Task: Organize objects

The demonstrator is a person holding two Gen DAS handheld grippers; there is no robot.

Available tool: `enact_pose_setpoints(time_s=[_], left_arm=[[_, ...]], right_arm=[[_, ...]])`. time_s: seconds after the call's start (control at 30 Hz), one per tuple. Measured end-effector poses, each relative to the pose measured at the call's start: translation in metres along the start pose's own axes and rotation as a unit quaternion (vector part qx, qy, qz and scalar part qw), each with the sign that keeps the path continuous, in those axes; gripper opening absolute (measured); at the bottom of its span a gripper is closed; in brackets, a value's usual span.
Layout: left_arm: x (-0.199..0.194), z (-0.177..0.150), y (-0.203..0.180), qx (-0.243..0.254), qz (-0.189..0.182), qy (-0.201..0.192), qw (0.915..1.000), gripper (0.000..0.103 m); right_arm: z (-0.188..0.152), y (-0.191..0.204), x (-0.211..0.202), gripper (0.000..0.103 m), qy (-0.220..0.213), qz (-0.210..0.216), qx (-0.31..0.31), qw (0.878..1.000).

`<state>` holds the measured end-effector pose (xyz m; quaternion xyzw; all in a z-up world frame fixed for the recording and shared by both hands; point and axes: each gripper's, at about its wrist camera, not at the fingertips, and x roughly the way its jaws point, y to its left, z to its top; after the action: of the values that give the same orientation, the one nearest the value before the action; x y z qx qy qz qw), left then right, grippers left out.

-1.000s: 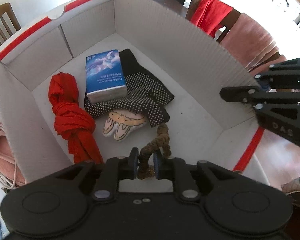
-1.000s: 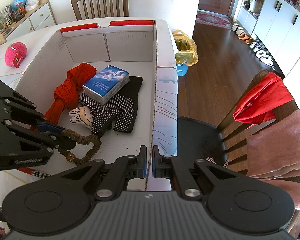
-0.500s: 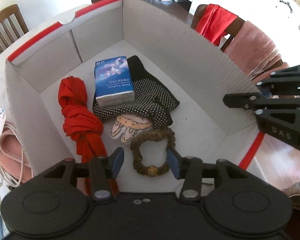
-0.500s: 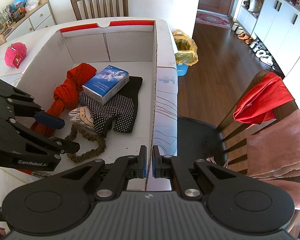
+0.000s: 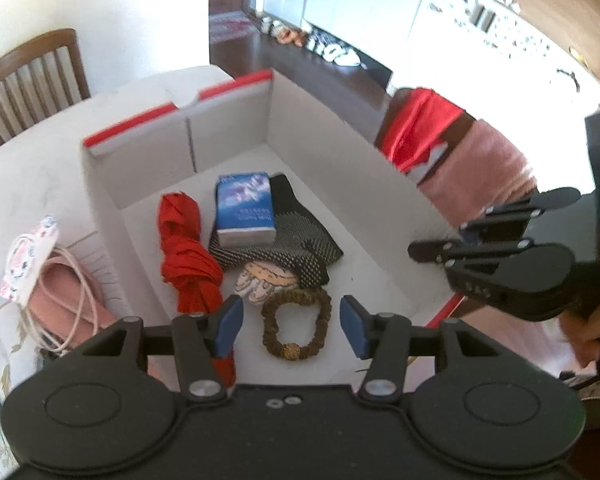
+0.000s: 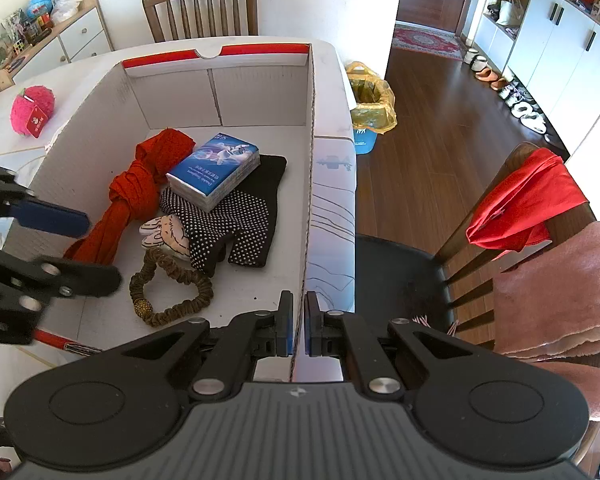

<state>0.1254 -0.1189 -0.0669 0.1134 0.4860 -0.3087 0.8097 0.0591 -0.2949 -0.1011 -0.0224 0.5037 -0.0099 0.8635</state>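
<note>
White box [image 6: 260, 92] floor: brown hair tie [image 6: 168, 288] flat, bead [image 5: 291, 350] toward camera.

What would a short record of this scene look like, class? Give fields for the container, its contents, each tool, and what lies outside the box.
container: white cardboard box with red rim
contents: brown hair tie, red scarf, blue tissue pack, dotted black glove
left tool: open, jaws just opened, hair tie lying loose below
right tool: shut on the box wall
outside: pink fluffy ball
</note>
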Motion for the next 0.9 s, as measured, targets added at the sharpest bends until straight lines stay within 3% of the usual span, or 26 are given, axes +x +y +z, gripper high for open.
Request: enact_pose_setpoints(time_s=[0.27, 0.6, 0.73, 0.9], left_arm=[[-0.029, -0.007, 0.023, -0.052, 0.025, -0.042, 0.9974, 0.058], [-0.049, -0.018, 0.079, -0.124, 0.083, -0.067, 0.9865, 0.065], [-0.049, -0.017, 0.098, -0.132, 0.113, -0.073, 0.9820, 0.084], [-0.045, -0.016, 0.117, -0.133, 0.132, -0.077, 0.9793, 0.091]], right_arm=[[0.000, 0.000, -0.001, 0.005, 0.001, 0.000, 0.002, 1.000], [0.001, 0.000, -0.002, 0.005, 0.002, -0.002, 0.004, 1.000], [0.002, 0.000, -0.003, 0.005, 0.003, -0.003, 0.003, 1.000], [0.002, 0.000, -0.003, 0.005, 0.004, -0.003, 0.004, 1.000]])
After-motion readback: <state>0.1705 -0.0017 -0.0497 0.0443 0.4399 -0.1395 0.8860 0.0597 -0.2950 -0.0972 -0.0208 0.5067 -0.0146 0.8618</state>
